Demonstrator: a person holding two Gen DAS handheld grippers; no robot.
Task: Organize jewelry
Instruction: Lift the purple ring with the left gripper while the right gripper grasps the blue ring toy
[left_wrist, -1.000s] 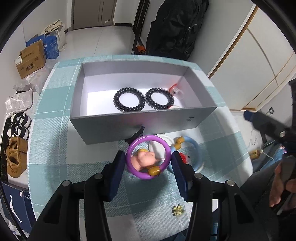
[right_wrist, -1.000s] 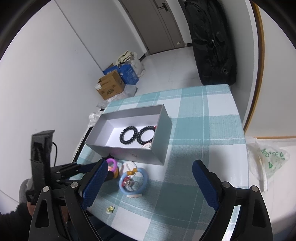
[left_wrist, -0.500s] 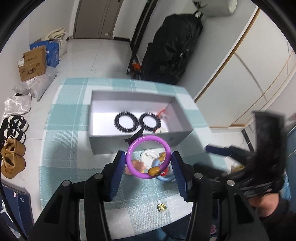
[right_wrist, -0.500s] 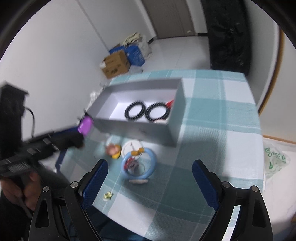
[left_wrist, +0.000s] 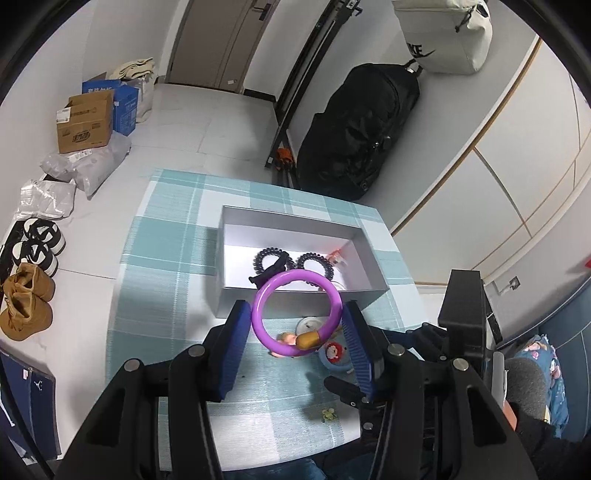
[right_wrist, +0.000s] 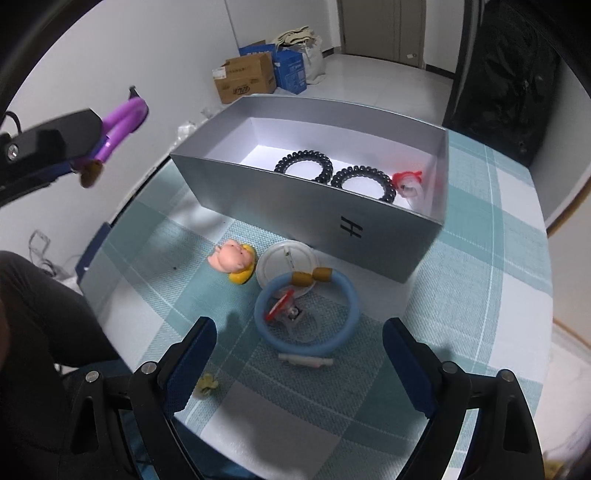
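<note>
Left hand-held gripper (left_wrist: 295, 332) clamps the purple bangle (left_wrist: 295, 312), lifted and due for the grey box (right_wrist: 369, 218); right hand-held gripper (right_wrist: 299, 350) hangs wide open above the blue bangle (right_wrist: 306, 312), ready to close on it

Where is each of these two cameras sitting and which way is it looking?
Left wrist: on the left gripper, looking down along its fingers at the purple bangle it grips above the grey box; the right gripper shows at right.
Right wrist: on the right gripper, open, looking down at the blue bangle; a dark sleeve shows.
Shared: box, both bangles, checked tablecloth.
</note>
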